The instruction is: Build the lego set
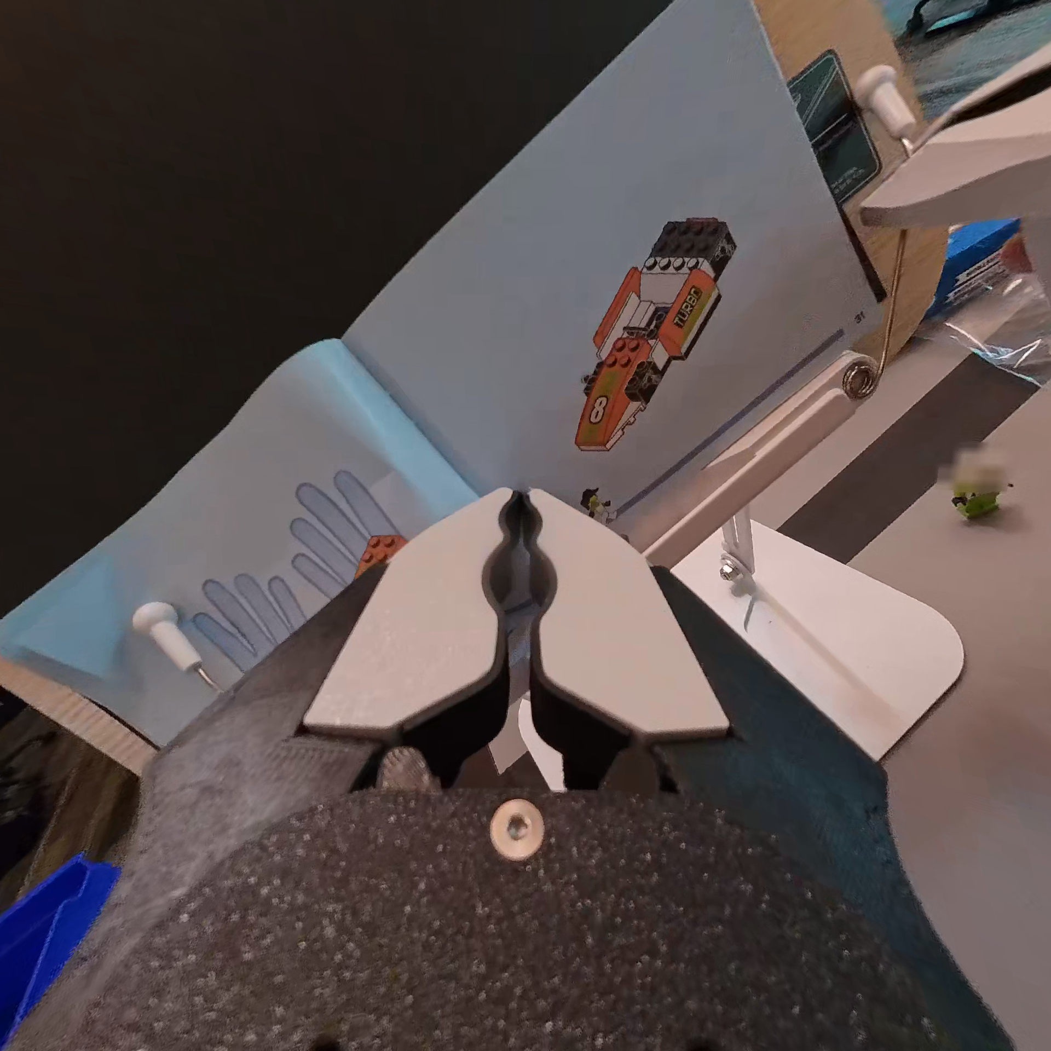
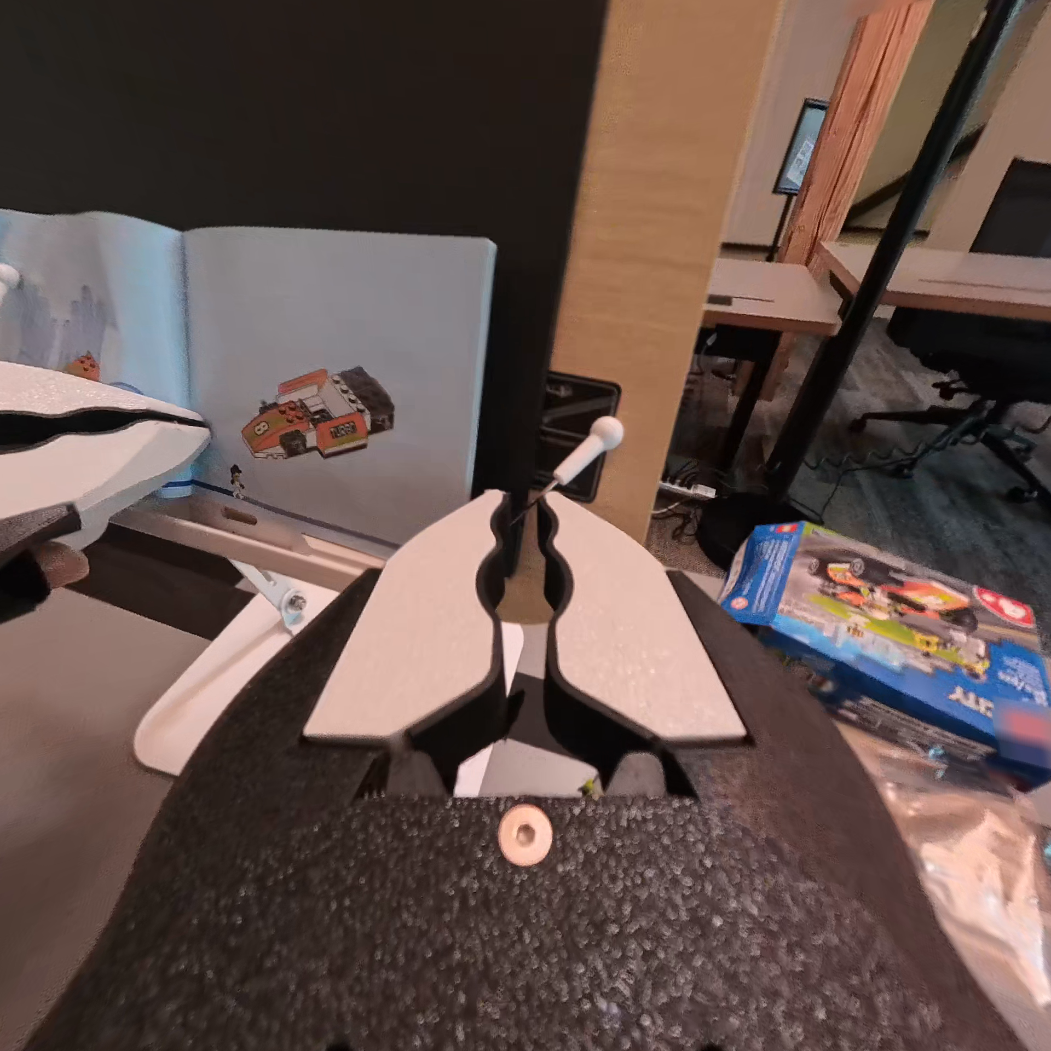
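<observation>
The left gripper (image 1: 520, 496) was clenched, its fingers (image 1: 432, 620) meeting at the tips with nothing between them. The right gripper (image 2: 523, 500) had its fingers (image 2: 415, 637) parted by a narrow gap and grasped nothing.

Directly ahead of both stood the open instruction booklet (image 1: 569, 256), propped on a white stand (image 1: 819, 620) and held by white-tipped page clips (image 1: 162, 625). The left fingers covered part of the booklet's lower edge.

Only the left wrist view showed a small green figure (image 1: 975, 500), partly blurred, on the worktop (image 1: 989, 739) to the right. Only the right wrist view showed the blue lego box (image 2: 887, 625) lying on the worktop at right, beside clear plastic bags (image 2: 967, 864). The same view showed the left gripper entering from the left edge.

The worktop was grey. Behind it stood a dark panel (image 2: 284, 102) and a wooden post (image 2: 642, 256); beyond were desks (image 2: 768, 301) and an office chair (image 2: 978, 364).
</observation>
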Available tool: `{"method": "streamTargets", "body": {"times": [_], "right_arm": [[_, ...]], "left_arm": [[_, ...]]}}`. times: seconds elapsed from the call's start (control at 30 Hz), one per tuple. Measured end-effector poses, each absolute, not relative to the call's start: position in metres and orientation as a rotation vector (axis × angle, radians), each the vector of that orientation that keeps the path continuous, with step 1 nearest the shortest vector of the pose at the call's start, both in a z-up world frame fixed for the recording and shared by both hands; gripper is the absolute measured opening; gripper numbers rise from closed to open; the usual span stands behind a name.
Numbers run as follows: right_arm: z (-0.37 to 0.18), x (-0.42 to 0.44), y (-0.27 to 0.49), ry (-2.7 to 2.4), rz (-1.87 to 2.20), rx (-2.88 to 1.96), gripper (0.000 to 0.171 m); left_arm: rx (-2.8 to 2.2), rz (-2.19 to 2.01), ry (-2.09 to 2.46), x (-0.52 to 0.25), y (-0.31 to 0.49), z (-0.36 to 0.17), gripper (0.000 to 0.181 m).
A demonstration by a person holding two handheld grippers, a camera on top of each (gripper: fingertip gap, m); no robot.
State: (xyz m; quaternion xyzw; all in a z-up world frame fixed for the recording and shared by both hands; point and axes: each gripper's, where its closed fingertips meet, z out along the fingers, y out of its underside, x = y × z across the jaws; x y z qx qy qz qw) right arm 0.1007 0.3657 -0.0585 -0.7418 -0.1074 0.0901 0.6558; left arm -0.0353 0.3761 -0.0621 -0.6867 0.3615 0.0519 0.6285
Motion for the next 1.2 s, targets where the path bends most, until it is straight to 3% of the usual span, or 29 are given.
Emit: {"method": "streamTargets", "body": {"times": [0.33, 0.53, 0.63, 0.77, 1.07, 1.2], "right_arm": [[-0.072, 0.112, 0.358, -0.107, 0.304, -1.745, 0.013], [-0.031, 0.116, 0.331, -0.113, 0.247, -1.636, 0.030], [-0.010, 0.082, 0.330, -0.382, 0.070, -1.562, 0.023], [-0.032, 0.033, 0.355, -0.624, 0.002, -1.643, 0.027], [-0.055, 0.027, 0.380, -0.587, -0.107, -1.695, 0.019], [-0.056, 0.029, 0.380, -0.593, -0.117, -1.699, 0.018]], "left_arm": [[-1.605, 0.123, 0.843, -0.034, 0.376, -0.063, 0.000], [-1.606, 0.120, 0.842, -0.035, 0.378, -0.064, 0.000], [-1.607, 0.117, 0.840, -0.035, 0.378, -0.064, 0.000], [-1.608, 0.110, 0.825, -0.035, 0.378, -0.064, 0.000], [-1.587, 0.002, 0.705, -0.060, 0.360, -0.050, 0.002], [-1.668, -0.098, 0.449, -0.118, 0.356, -0.046, 0.020]]}}
